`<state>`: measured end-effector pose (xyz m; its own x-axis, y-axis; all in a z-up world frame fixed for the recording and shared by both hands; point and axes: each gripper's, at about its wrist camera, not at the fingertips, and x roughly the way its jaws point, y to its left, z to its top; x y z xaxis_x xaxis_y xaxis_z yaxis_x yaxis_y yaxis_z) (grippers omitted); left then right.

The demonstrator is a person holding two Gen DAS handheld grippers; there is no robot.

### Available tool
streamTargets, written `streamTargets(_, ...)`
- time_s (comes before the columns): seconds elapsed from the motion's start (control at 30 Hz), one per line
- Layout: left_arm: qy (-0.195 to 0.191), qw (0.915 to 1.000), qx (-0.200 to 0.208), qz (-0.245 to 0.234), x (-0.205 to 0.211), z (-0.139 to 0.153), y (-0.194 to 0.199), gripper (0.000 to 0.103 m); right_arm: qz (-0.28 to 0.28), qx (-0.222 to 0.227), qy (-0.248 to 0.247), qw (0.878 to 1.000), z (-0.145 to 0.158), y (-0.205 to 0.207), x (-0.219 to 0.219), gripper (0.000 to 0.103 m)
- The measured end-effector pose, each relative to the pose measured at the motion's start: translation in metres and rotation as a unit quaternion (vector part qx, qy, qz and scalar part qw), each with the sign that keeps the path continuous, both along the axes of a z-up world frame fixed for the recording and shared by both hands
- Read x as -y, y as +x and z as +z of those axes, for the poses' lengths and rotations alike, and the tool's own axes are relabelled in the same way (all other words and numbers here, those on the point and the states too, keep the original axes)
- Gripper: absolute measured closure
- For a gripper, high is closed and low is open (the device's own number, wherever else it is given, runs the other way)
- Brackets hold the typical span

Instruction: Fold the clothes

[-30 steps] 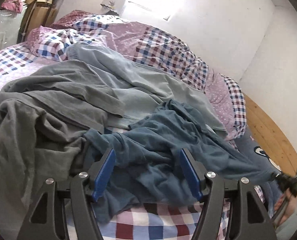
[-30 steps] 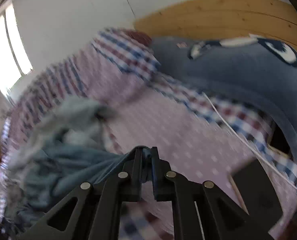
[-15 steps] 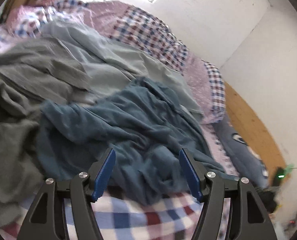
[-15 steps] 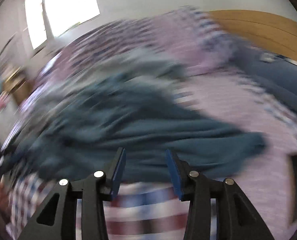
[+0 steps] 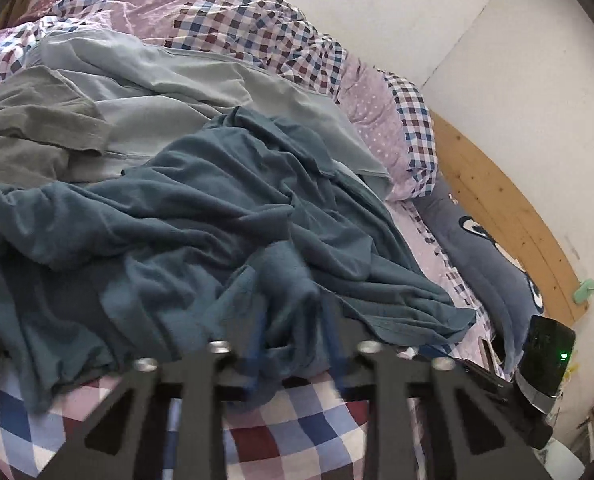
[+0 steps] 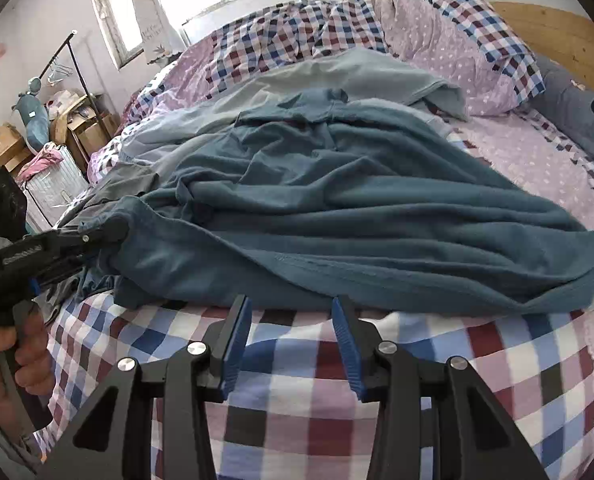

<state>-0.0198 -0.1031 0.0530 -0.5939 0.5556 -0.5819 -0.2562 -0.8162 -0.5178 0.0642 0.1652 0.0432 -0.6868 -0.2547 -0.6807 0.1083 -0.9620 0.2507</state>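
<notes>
A crumpled dark teal garment [image 5: 217, 216] lies spread over the bed, its hem near the front edge [image 6: 377, 216]. My left gripper [image 5: 293, 336] is blurred, its jaws drawn in on a raised fold of that cloth. In the right wrist view the left gripper [image 6: 113, 228] pinches the garment's left corner, held by a person's hand [image 6: 13, 360]. My right gripper [image 6: 291, 320] stands open just short of the hem, over the checked sheet [image 6: 377, 380], with nothing between its pads.
A pale blue-grey garment [image 5: 177, 92] and a grey-green one [image 5: 29, 128] lie behind the teal one. A checked quilt [image 5: 237, 20] is bunched at the back. A blue pillow [image 5: 489, 264] and wooden headboard [image 5: 497, 200] are right. Boxes and a clothes rack [image 6: 69, 60] stand left of the bed.
My right gripper let go of the teal cloth, opened and swung round to face the hem. My left gripper's jaws narrowed onto a fold of the garment.
</notes>
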Motion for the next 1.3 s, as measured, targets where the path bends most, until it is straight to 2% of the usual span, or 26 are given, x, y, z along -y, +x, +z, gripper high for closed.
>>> streamTargets(0.03, -0.001, 1.0000, -0.008, -0.004, -0.002, 0.002, 0.002, 0.100, -0.002, -0.003, 0.000, 1.000, 0.002, 0.001, -0.003, 0.058)
streamTargets(0.13, 0.001, 0.9973, -0.062, -0.039, -0.010, 0.020, 0.021, 0.100, -0.009, -0.008, -0.004, 1.000, 0.008, 0.004, -0.014, 0.058)
streamTargets(0.2, -0.006, 0.9924, -0.100, -0.071, -0.016, 0.033, 0.042, 0.100, -0.010, -0.006, -0.008, 1.000, 0.009, 0.006, -0.019, 0.058)
streamTargets(0.4, -0.062, 0.9752, -0.137, -0.162, -0.037, 0.043, 0.113, 0.100, -0.014, 0.001, -0.020, 1.000, 0.011, 0.014, -0.033, 0.057)
streamTargets(0.43, -0.071, 0.9720, -0.137, -0.177, -0.041, 0.042, 0.125, 0.100, -0.015, 0.002, -0.022, 1.000, 0.012, 0.015, -0.036, 0.057)
streamTargets(0.57, -0.104, 0.9635, -0.090, -0.230, -0.053, 0.021, 0.170, 0.100, 0.003, -0.002, -0.020, 1.000, 0.017, 0.028, -0.032, 0.057)
streamTargets(0.67, -0.124, 0.9515, -0.055, -0.276, -0.063, 0.008, 0.205, 0.098, 0.022, -0.005, -0.022, 1.000, 0.022, 0.040, -0.025, 0.056)
streamTargets(0.73, -0.137, 0.9477, -0.042, -0.285, -0.065, 0.004, 0.222, 0.097, 0.040, -0.006, -0.033, 0.999, 0.024, 0.051, -0.020, 0.055)
streamTargets(0.77, -0.145, 0.9476, -0.038, -0.282, -0.064, 0.003, 0.230, 0.092, 0.047, -0.004, -0.038, 0.998, 0.024, 0.055, -0.017, 0.055)
streamTargets(0.83, -0.158, 0.9523, -0.037, -0.258, -0.060, 0.004, 0.238, 0.077, 0.071, -0.001, -0.048, 0.996, 0.023, 0.065, -0.009, 0.055)
streamTargets(0.9, -0.152, 0.9637, -0.036, -0.216, -0.051, 0.007, 0.239, 0.049, 0.096, 0.004, -0.058, 0.994, 0.021, 0.076, 0.001, 0.055)
streamTargets(0.93, -0.139, 0.9702, -0.031, -0.196, -0.044, 0.008, 0.235, 0.045, 0.112, 0.005, -0.058, 0.992, 0.021, 0.081, 0.008, 0.055)
streamTargets(1.03, -0.102, 0.9846, -0.015, -0.141, -0.028, 0.009, 0.224, 0.044, 0.159, 0.006, -0.052, 0.986, 0.019, 0.093, 0.031, 0.055)
streamTargets(1.13, -0.066, 0.9918, 0.008, -0.109, -0.018, 0.004, 0.216, 0.044, 0.190, 0.022, -0.018, 0.981, 0.008, 0.098, 0.059, 0.058)
streamTargets(1.17, -0.053, 0.9935, 0.016, -0.099, -0.015, 0.002, 0.214, 0.044, 0.191, 0.030, -0.009, 0.981, 0.002, 0.097, 0.064, 0.062)
streamTargets(1.23, -0.027, 0.9956, 0.031, -0.084, -0.011, -0.003, 0.211, 0.044, 0.190, 0.050, 0.004, 0.980, -0.011, 0.097, 0.071, 0.083)
streamTargets(1.27, -0.011, 0.9962, 0.040, -0.077, -0.009, -0.006, 0.210, 0.044, 0.189, 0.056, 0.011, 0.980, -0.014, 0.099, 0.072, 0.099)
streamTargets(1.3, 0.008, 0.9963, 0.051, -0.068, -0.007, -0.009, 0.208, 0.044, 0.188, 0.058, 0.017, 0.980, -0.016, 0.101, 0.073, 0.100)
